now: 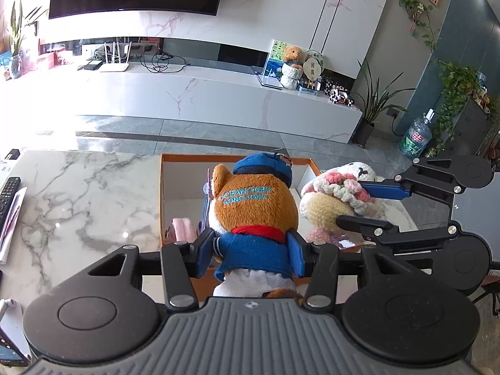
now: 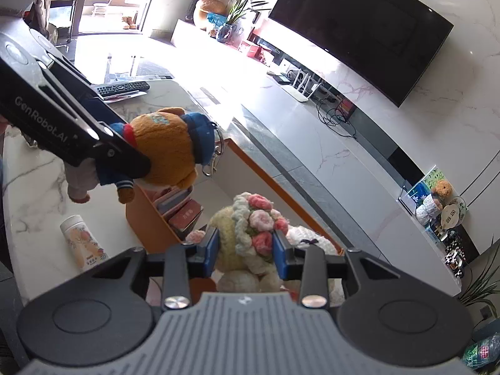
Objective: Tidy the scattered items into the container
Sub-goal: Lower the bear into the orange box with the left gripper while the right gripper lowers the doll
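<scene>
Risk of collision over the box: left gripper clamps the bear, right gripper clamps the doll, both held close above it, so toys may snag or miss.

A fuzzy plush bear and a knobbly crocheted doll are hanging over a glossy marble table.

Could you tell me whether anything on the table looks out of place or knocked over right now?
One thing: a white printed bottle lies on its side on the marble table beside the orange box, not in it. Both toys, the brown plush and the crocheted doll, are held in grippers above the box.
</scene>
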`<state>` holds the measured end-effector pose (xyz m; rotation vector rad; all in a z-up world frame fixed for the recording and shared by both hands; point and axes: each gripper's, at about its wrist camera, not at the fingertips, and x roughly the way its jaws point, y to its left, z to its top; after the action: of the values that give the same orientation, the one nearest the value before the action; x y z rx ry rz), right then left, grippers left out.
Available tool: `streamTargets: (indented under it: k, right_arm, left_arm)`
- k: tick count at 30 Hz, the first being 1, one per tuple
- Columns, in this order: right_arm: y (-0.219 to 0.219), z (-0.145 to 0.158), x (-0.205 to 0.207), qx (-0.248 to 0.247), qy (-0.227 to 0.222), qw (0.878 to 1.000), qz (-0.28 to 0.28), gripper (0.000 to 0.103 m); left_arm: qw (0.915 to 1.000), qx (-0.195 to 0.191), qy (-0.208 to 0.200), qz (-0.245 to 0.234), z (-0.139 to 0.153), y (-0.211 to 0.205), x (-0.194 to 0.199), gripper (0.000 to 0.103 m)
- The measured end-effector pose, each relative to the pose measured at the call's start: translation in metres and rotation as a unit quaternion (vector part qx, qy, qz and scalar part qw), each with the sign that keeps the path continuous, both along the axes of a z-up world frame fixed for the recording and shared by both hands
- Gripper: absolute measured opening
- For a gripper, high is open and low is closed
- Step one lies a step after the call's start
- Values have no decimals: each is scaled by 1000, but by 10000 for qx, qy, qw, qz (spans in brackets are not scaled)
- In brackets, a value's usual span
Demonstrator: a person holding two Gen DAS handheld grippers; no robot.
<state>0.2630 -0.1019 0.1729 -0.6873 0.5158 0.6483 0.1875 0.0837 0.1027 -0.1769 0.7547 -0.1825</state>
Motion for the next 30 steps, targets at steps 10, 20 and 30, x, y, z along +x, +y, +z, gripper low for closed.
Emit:
streamTargets:
  k: [10, 20, 30]
  right_arm:
    - [20, -3, 58, -215, -330, 9982, 452, 39]
    - [41, -44, 121, -423, -120, 9959, 795, 39]
    - [58, -94, 139, -419, 327, 9925, 1098, 39]
  left_arm:
    - [9996, 1, 275, -26, -4, 25, 73, 56]
    - [9975, 147, 681, 68, -47, 27, 137, 56]
    - [9927, 380, 1093, 332, -81, 24, 155, 56]
